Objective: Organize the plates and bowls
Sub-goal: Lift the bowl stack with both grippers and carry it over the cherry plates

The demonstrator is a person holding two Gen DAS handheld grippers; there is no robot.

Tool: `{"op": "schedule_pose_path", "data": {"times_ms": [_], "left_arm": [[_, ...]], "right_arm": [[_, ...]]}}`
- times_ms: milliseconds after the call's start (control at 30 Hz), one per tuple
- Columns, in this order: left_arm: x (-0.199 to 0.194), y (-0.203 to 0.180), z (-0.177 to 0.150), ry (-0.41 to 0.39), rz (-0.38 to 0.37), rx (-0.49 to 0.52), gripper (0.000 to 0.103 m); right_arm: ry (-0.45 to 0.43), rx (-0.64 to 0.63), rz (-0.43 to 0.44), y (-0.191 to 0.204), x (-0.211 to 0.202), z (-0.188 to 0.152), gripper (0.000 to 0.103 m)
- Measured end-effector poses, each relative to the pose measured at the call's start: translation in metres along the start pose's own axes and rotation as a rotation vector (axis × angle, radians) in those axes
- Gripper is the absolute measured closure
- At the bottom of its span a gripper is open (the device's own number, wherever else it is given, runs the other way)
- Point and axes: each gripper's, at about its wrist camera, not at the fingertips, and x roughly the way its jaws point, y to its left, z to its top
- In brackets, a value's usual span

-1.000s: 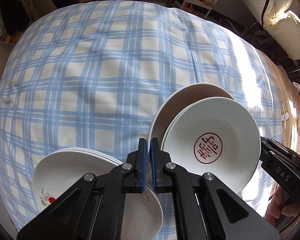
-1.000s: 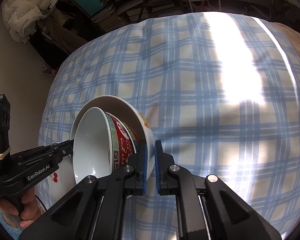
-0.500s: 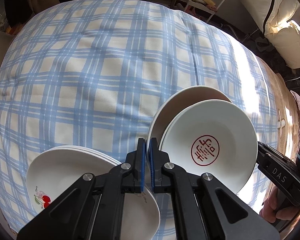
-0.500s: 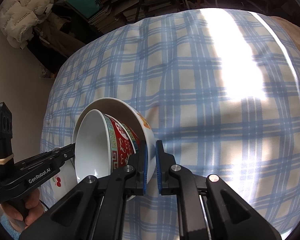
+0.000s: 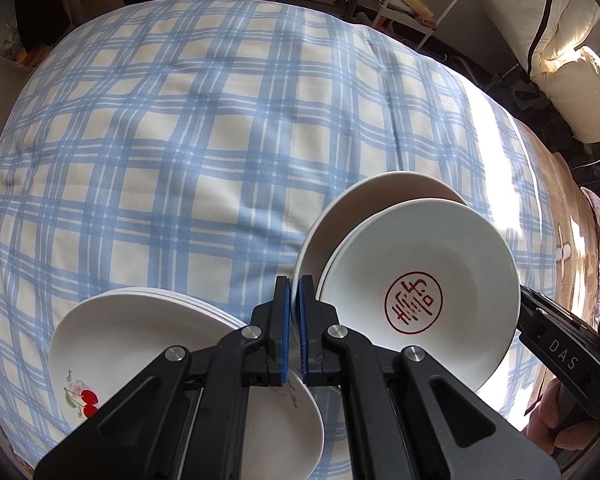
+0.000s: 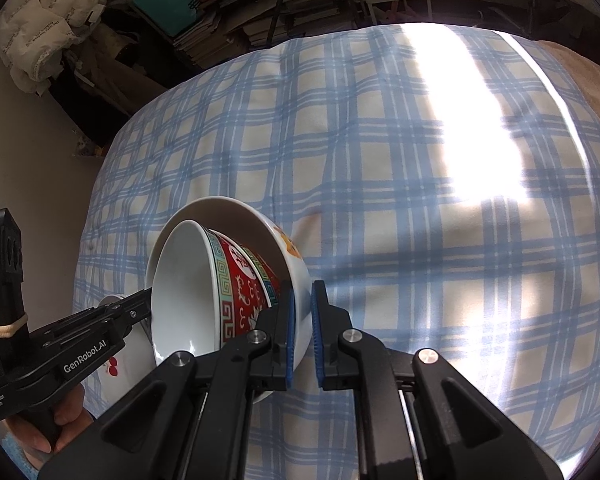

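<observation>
Bowls (image 6: 228, 280) | right tool (image 6: 302, 332) clamps outer rim | left tool (image 5: 293, 320) together | plaid cloth (image 5: 180, 152)

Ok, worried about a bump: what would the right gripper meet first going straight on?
The outer bowl, whose wall the right gripper now clamps; beyond that probably only the checked cloth, though depth is unclear.

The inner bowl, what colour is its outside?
Red with a teal border, inner bowl; right wrist view.
</observation>
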Motion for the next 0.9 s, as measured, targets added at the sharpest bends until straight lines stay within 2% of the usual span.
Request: {"op": "schedule_pose_path", "data": {"times_ms": [367,600,900], "left_arm": [[-0.011,-0.001,0.001,0.028,-0.012,0.021,0.101],[-0.029,-0.007,0.0,0.002,-0.022,0.032,0.101],[-0.066,-0.006,-0.007,-0.021,0.009,0.046,0.101]], "right_arm": [[-0.031,-0.01,-0.038,0.01,-0.015,-0.002,0.092],[-0.063,0.001,-0.047,0.012,-0.033,-0.002,0.092],[-0.076,-0.004,-0.024,0.028,-0.058,-0.011,0.092]]}}
